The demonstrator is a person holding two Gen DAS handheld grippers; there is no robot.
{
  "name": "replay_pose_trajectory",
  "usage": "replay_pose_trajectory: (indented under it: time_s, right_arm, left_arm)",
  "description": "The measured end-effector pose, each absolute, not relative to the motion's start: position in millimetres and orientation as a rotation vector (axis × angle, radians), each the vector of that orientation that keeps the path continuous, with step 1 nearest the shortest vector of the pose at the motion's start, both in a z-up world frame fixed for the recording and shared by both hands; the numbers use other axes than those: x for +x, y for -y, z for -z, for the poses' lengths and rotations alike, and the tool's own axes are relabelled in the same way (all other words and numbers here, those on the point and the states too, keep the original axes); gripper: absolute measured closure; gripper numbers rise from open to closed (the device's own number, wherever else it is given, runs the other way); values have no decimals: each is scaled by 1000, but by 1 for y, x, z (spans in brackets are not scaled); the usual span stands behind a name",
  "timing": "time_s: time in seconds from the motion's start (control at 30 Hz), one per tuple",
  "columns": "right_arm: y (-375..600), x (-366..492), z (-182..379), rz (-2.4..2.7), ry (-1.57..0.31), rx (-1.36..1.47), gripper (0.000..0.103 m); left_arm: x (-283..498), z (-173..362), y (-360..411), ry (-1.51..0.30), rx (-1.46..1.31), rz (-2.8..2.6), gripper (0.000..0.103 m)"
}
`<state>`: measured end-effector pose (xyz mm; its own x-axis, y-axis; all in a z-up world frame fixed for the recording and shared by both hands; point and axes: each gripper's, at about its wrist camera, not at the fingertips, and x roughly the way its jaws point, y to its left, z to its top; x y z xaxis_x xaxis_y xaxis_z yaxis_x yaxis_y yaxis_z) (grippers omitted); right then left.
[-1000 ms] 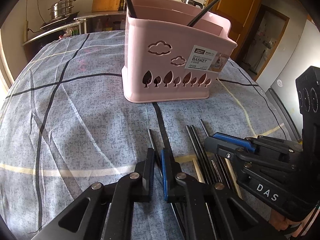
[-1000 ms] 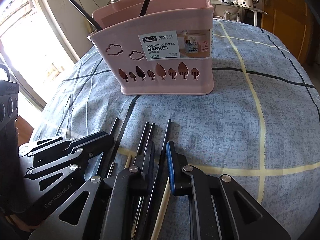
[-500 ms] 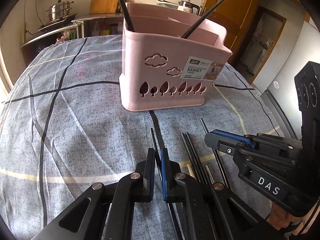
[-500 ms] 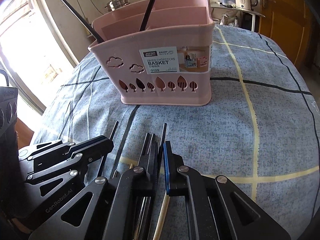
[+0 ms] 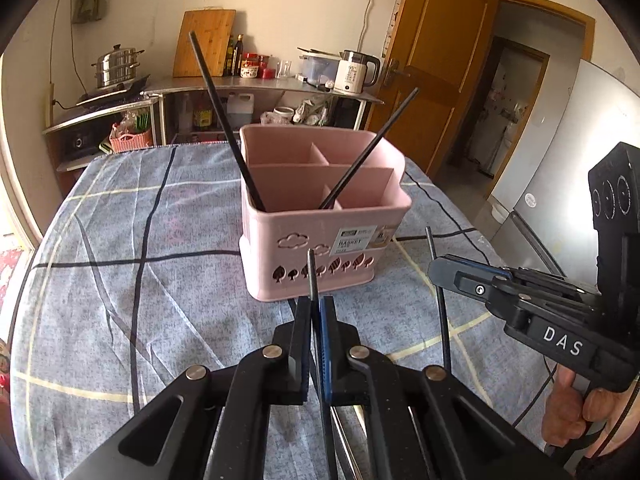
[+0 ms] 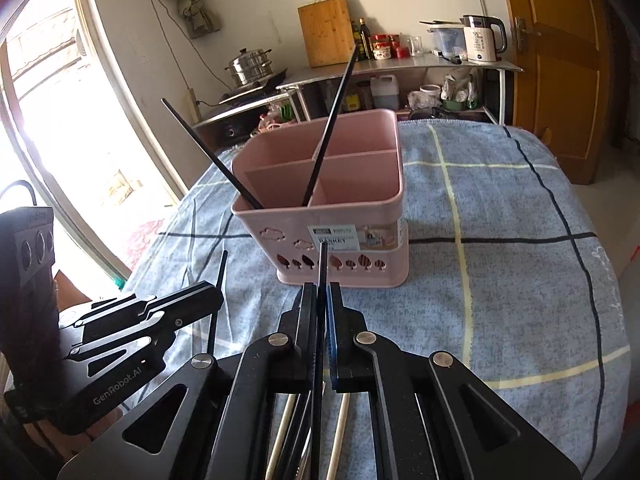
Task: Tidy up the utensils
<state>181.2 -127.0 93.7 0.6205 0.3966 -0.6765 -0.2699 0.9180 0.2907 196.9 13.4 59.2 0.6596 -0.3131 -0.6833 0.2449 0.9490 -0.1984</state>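
Blue checked tablecloth [image 5: 120, 280]; kitchen counter [image 5: 256, 84] behind.

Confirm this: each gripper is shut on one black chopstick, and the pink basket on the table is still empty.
Not quite. The pink basket is not empty: two black chopsticks already lean in its front compartments, as the left wrist view shows. The rest holds: the left gripper and right gripper are each shut on one black chopstick.

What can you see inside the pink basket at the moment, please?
The pink basket holds two black chopsticks leaning in its front compartments; the two rear compartments look empty. Compartment floors and chopstick tips are hidden by its front wall.
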Motion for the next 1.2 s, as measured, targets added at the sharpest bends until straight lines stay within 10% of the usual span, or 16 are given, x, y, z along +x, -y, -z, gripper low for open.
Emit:
replay_pose_trajectory:
  time_s: [0.57, 1.2]
  right_arm:
    - [137, 160, -166, -386, -615, 163, 99]
    - [139, 135, -157, -383, -640, 153, 99]
  left_arm:
    - [182, -149, -26, -581, -61, 288, 100]
    - [157, -126, -48, -632, -136, 276, 103]
